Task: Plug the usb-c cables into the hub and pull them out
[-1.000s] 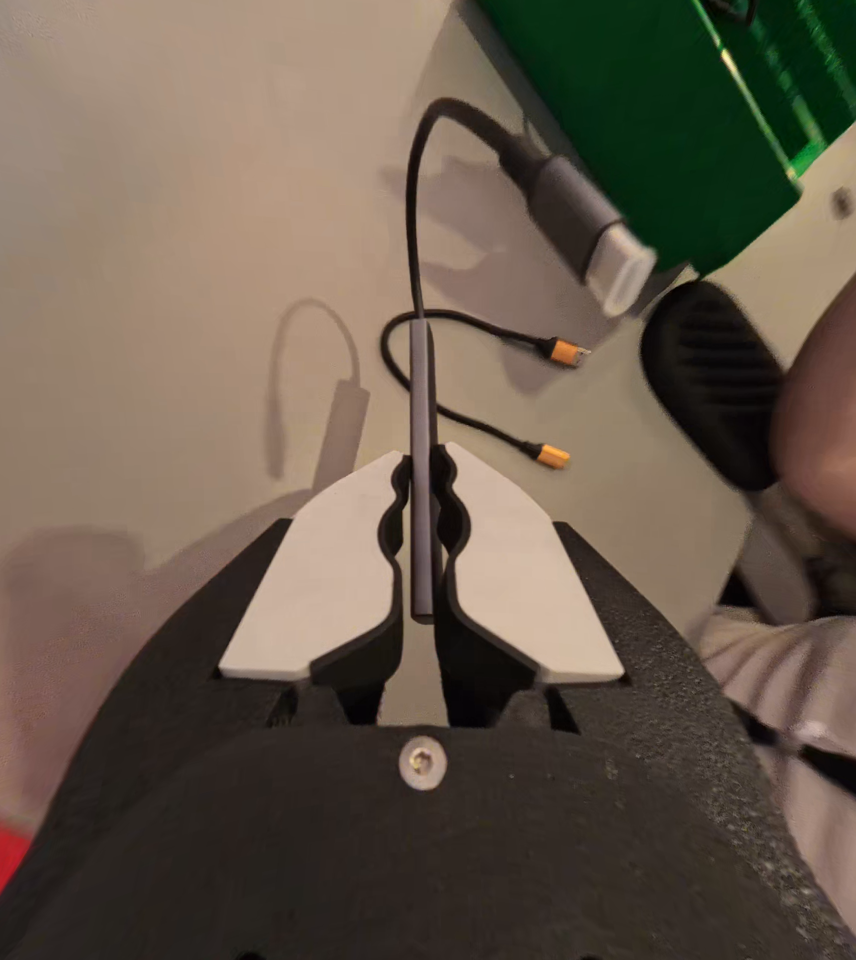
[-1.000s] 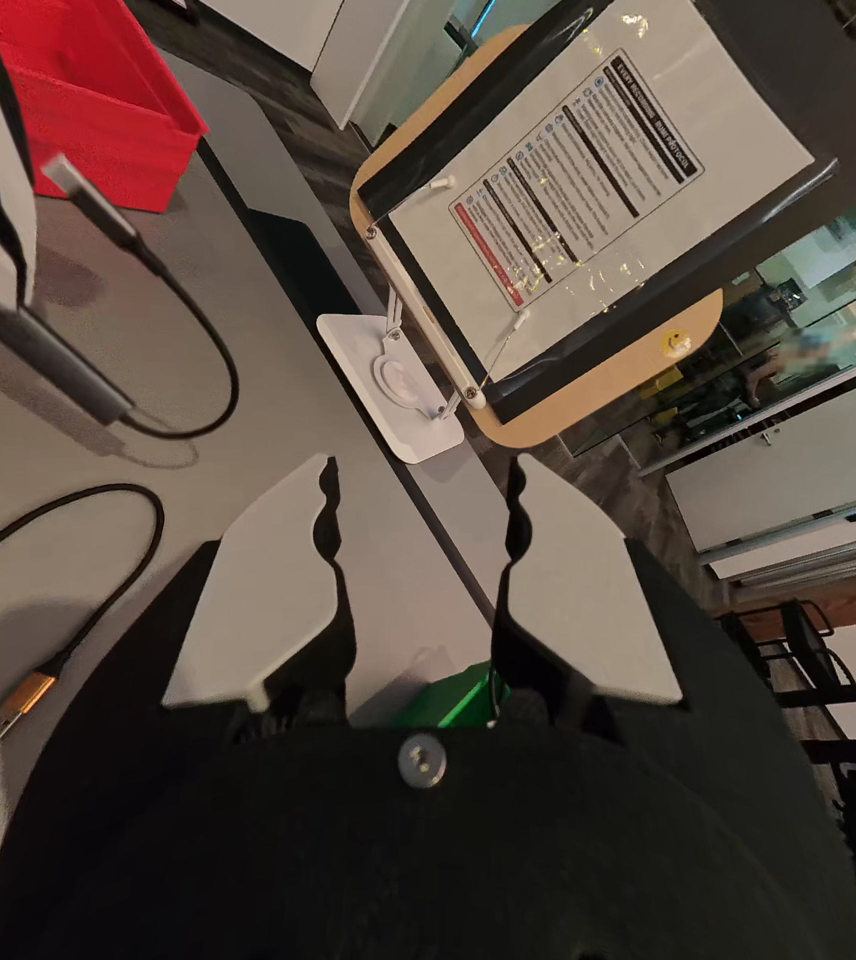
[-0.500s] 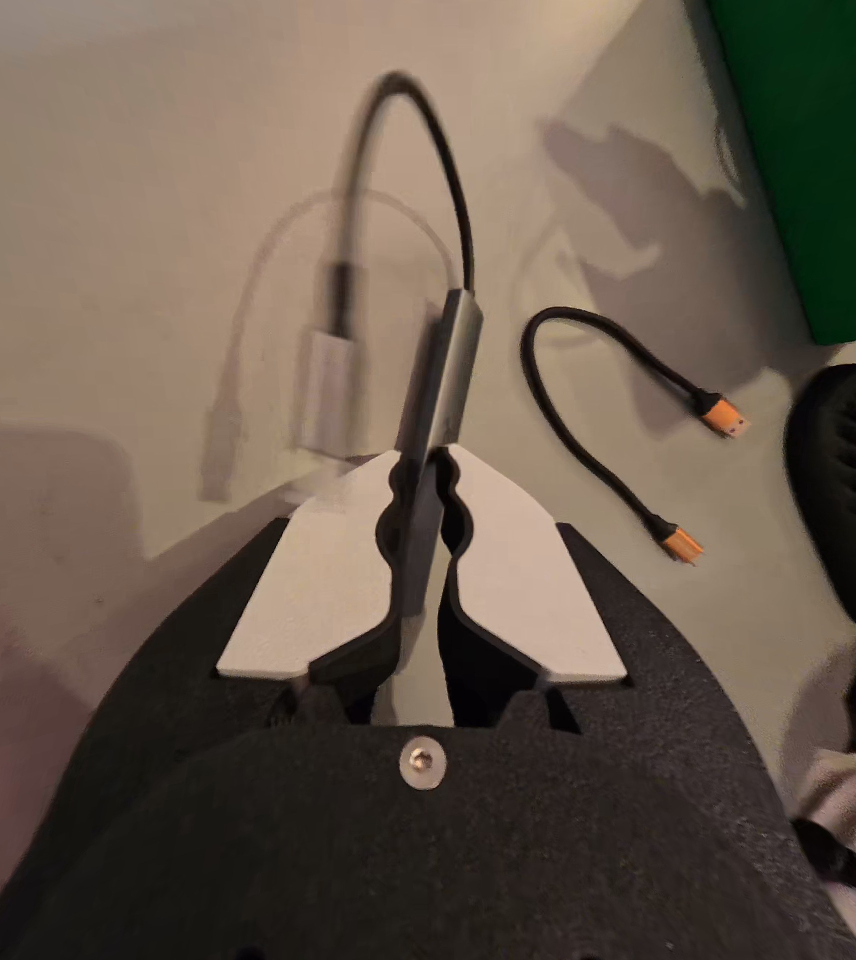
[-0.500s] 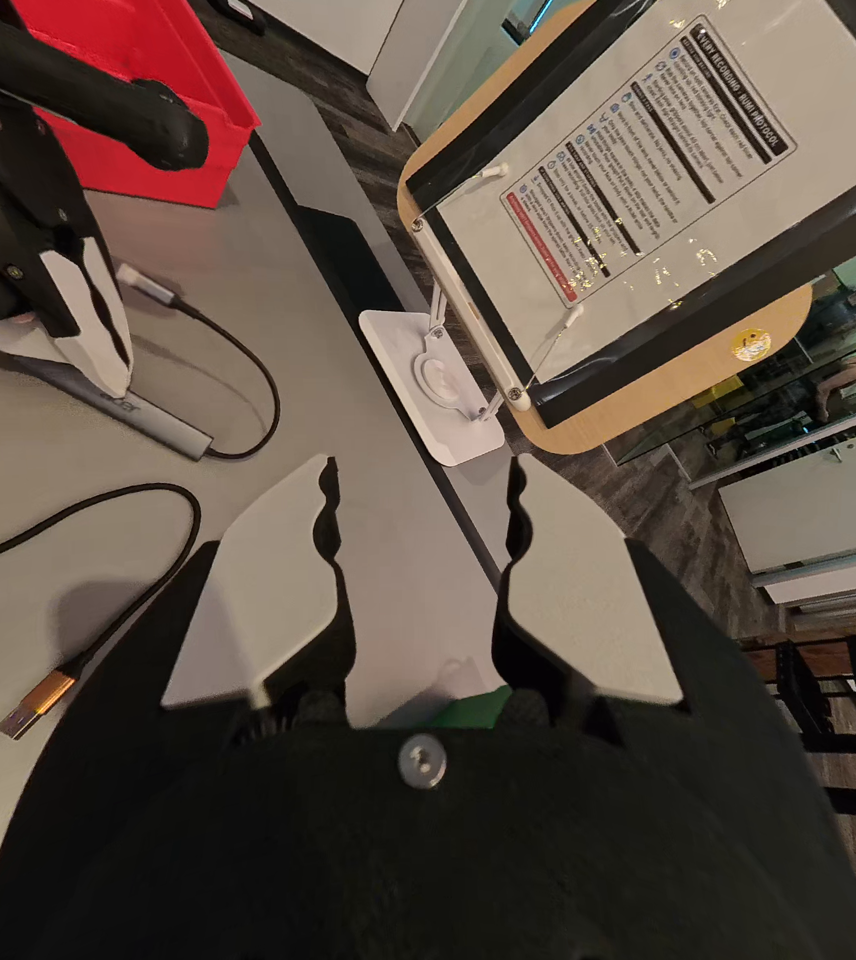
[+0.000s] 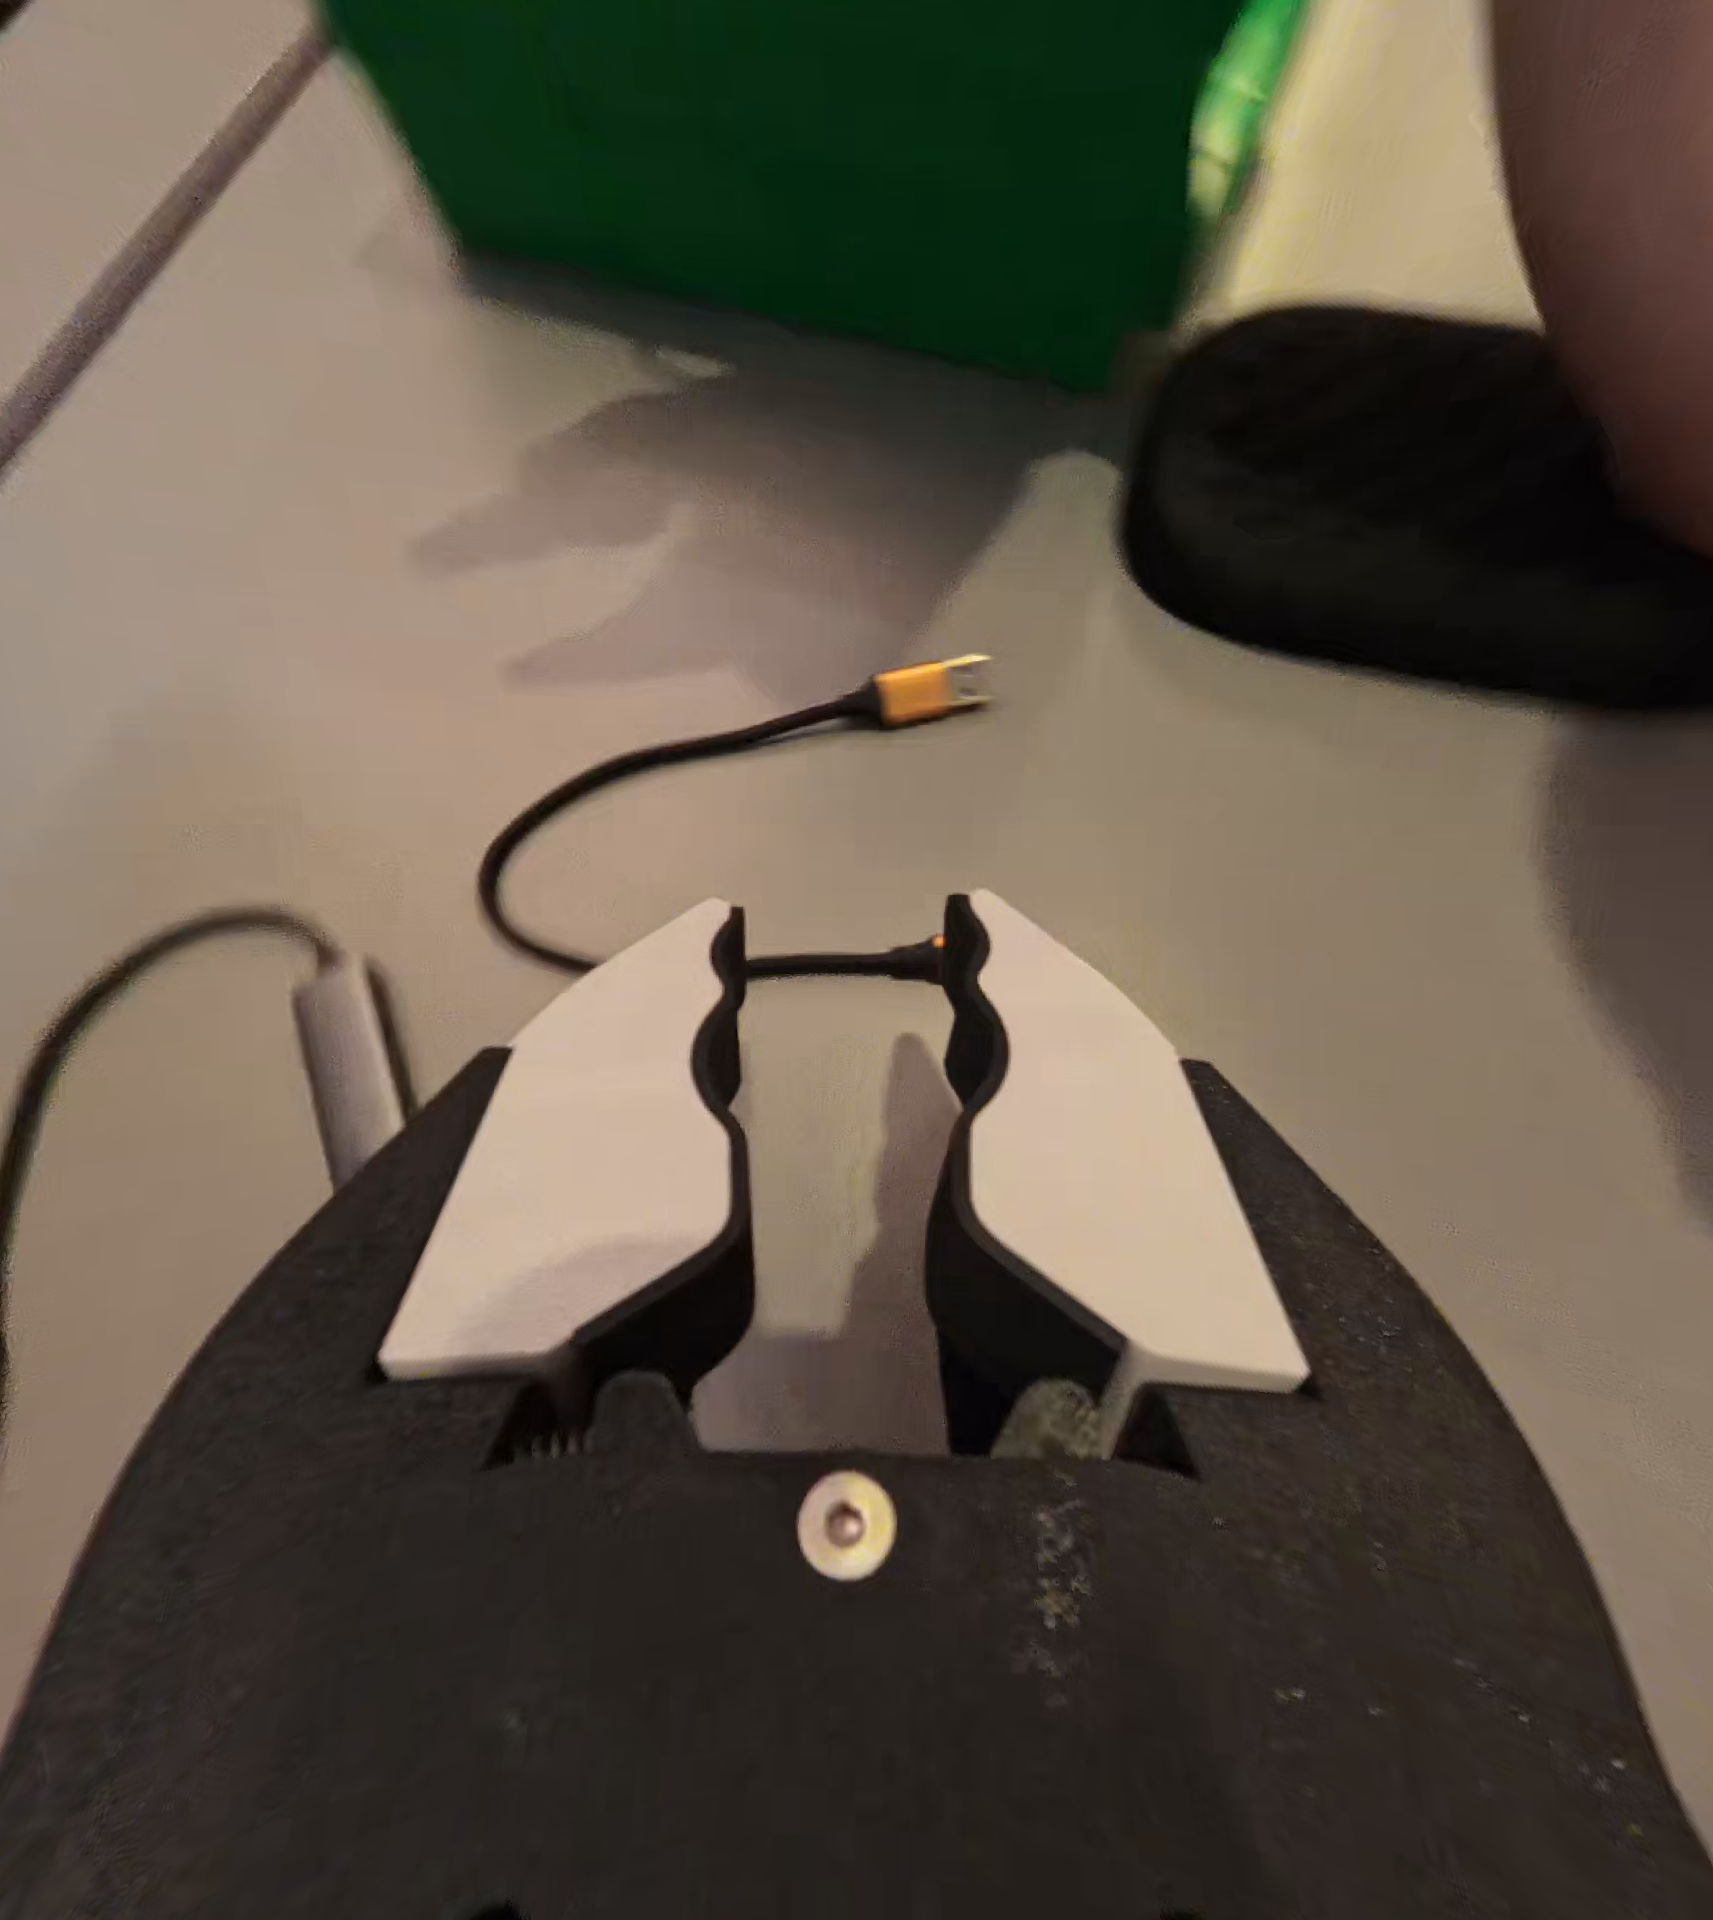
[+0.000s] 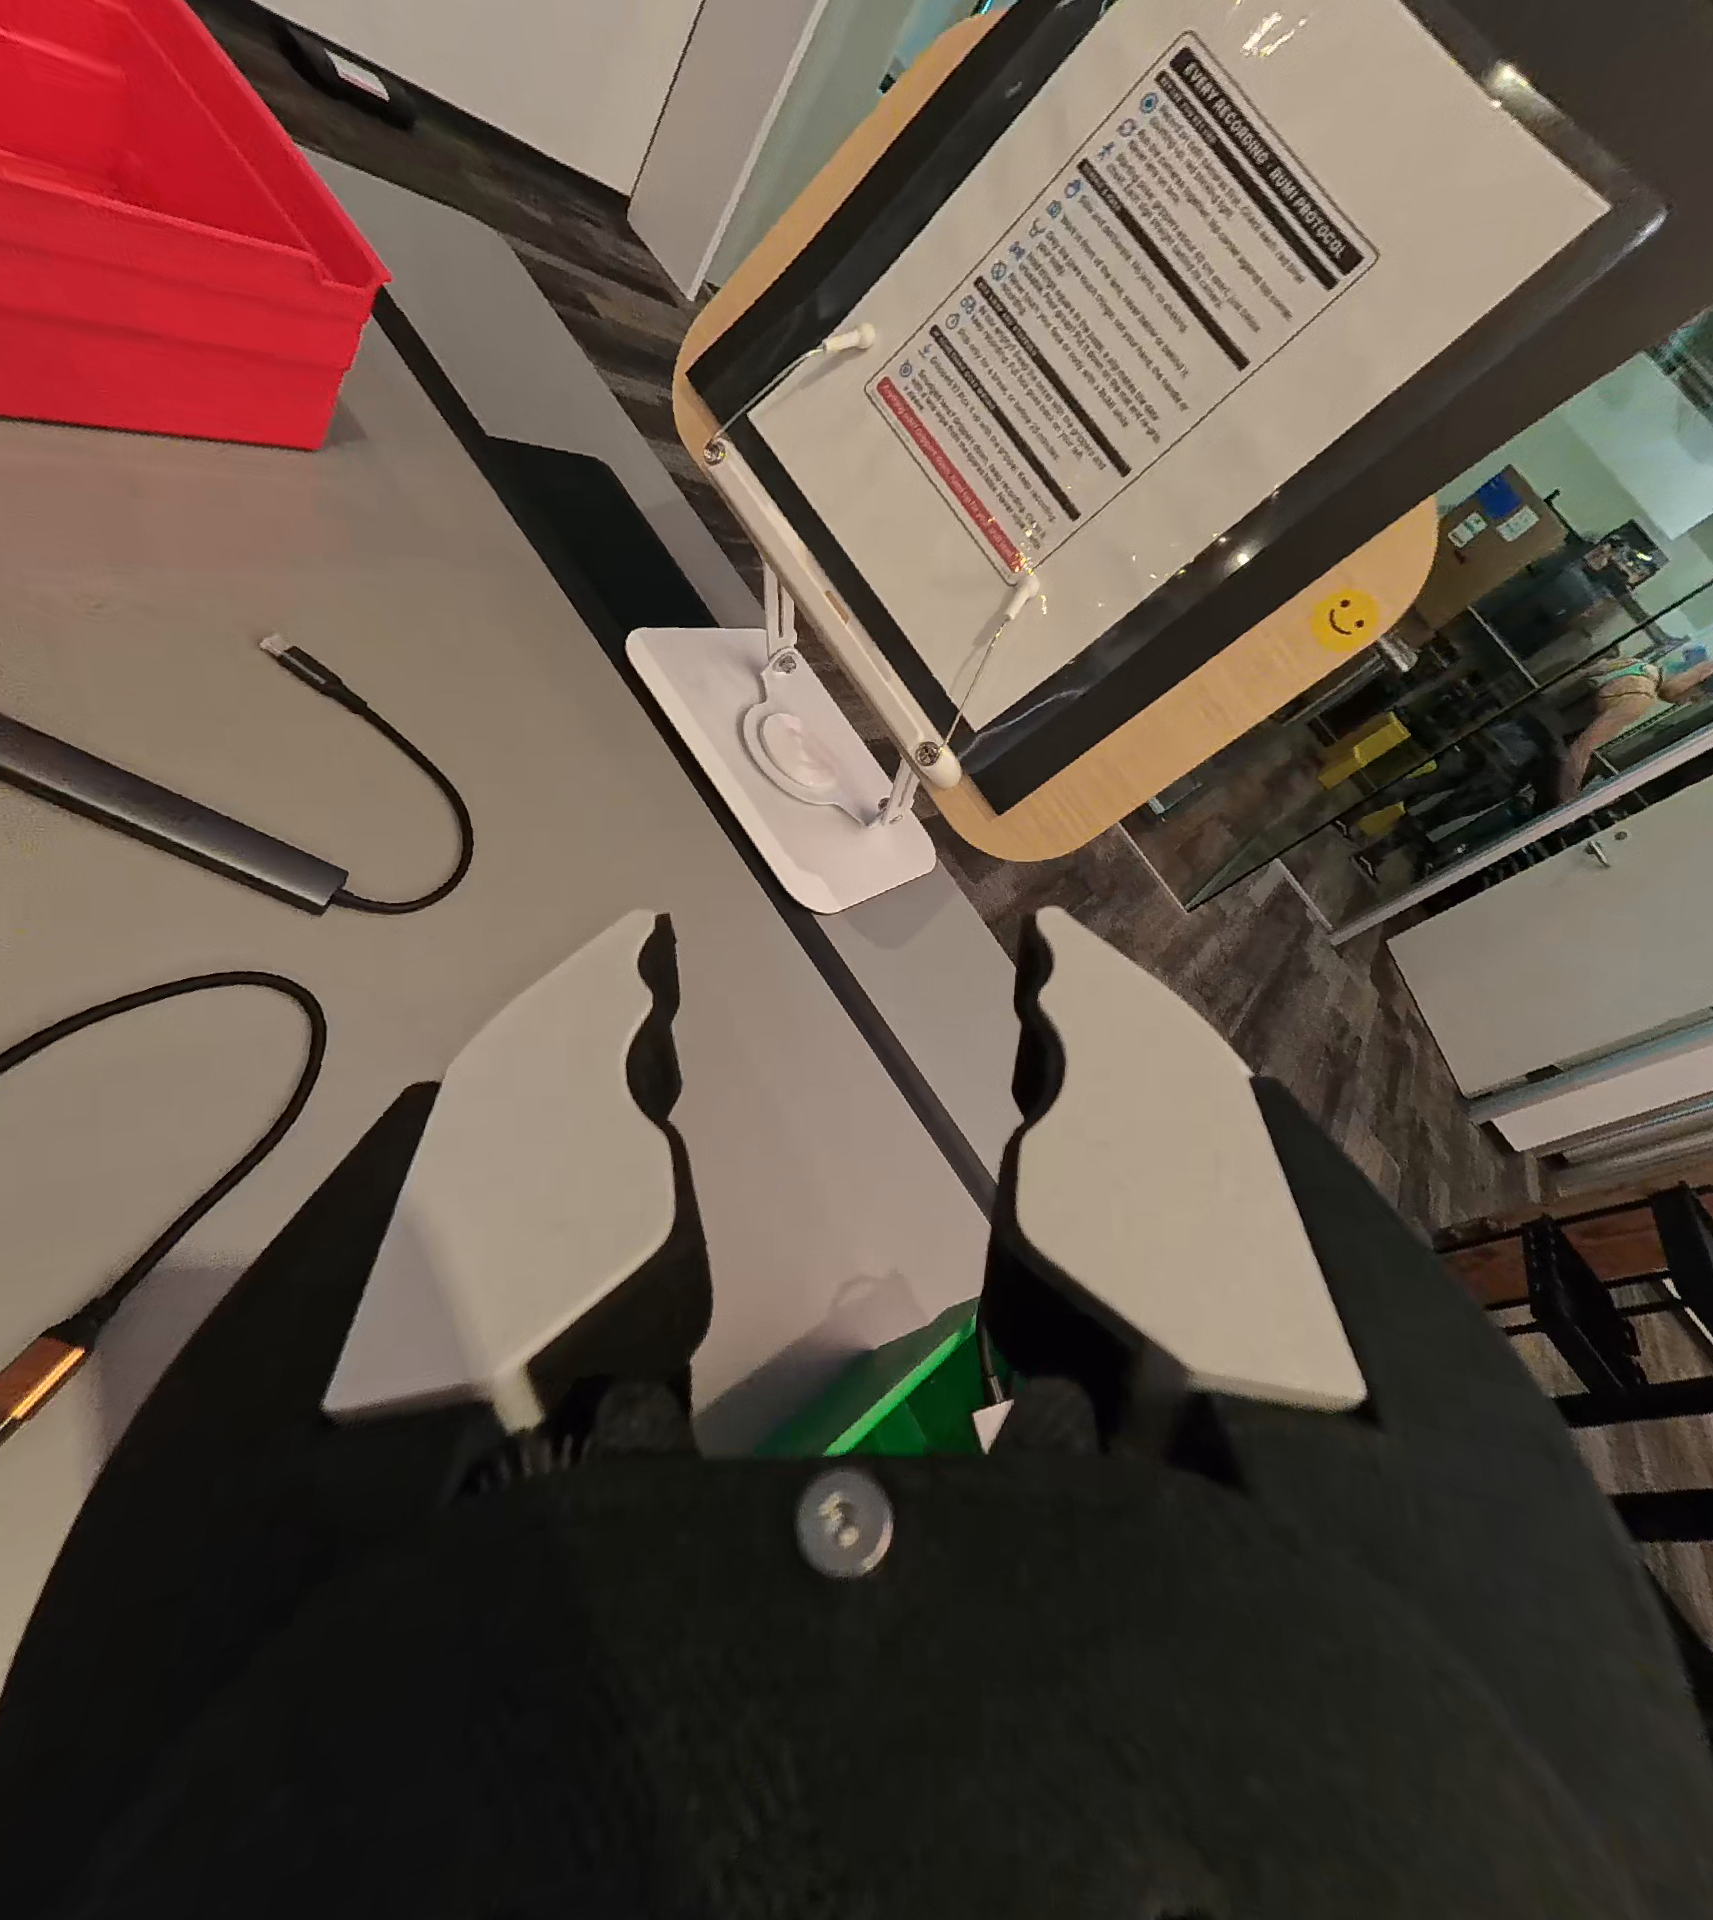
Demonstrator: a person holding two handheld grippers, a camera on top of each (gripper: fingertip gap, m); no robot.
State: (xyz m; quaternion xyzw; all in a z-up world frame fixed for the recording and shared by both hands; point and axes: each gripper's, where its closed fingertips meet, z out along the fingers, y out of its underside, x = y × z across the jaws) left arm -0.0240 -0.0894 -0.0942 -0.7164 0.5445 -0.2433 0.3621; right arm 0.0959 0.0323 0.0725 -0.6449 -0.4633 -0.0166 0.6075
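Half a second back the hub was clamped between the left gripper's fingers; now it's been let go and is lying flat on the grey table, with those jaws parted a moderate way and nothing held between them; in the left wrist view the hub is seen just off to the left of the gripper, blurred, its short black pigtail curling away toward the left edge. A black cable with orange plugs is laid out ahead of the left gripper; one orange plug is pointed toward a green bin, the other end is mostly hidden behind the right fingertip. The right gripper is held wide open and empty above the table edge, well apart from the hub; in its view the orange plug sits near the lower left. A red bin is parked at the table's far corner; a white-based stand with a printed sheet is seen past the edge. A bare arm is visible at upper right of the left wrist view.
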